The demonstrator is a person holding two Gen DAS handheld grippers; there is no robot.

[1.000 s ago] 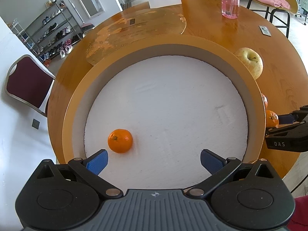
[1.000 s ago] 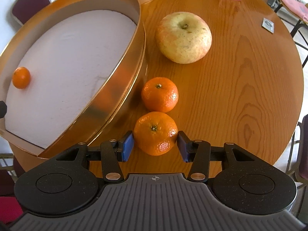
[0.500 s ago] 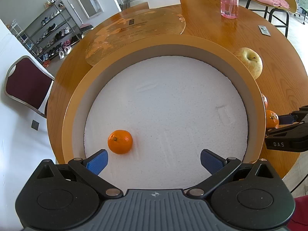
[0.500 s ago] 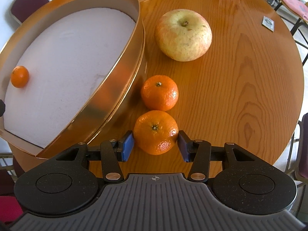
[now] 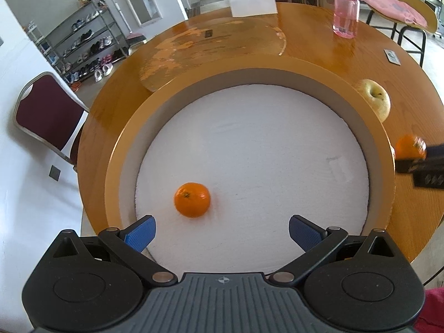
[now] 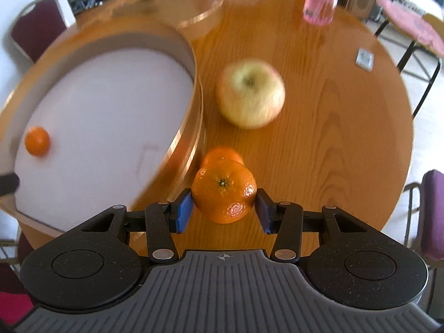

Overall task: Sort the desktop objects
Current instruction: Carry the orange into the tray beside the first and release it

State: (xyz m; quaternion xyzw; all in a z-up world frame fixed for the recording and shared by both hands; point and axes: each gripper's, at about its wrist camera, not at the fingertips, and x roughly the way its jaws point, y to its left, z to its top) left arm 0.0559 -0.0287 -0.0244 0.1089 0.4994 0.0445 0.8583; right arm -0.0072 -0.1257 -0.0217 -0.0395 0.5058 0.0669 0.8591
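My right gripper [image 6: 224,208] is shut on a tangerine [image 6: 224,197] and holds it in the air above the table, just right of the round gold box [image 6: 191,127]. Behind it on the table lies a second tangerine [image 6: 222,154], partly hidden, and farther back a yellow apple [image 6: 250,93]. Another tangerine [image 5: 192,199] rests on the box's white foam floor [image 5: 263,152]. My left gripper [image 5: 222,231] hangs open over the near part of the box [image 5: 116,172], with that tangerine just ahead of its left finger. The held tangerine [image 5: 410,146] also shows at the right edge of the left wrist view.
The box's gold lid [image 5: 211,47] lies flat behind the box. A pink water bottle [image 5: 345,14], a white tissue pack [image 5: 252,1] and a small card [image 5: 391,56] sit farther back on the round wooden table [image 5: 319,47]. Chairs [image 5: 47,113] stand around it.
My right gripper has lifted the tangerine off the table and risen with it. The left gripper stays open over the box and has shifted slightly.
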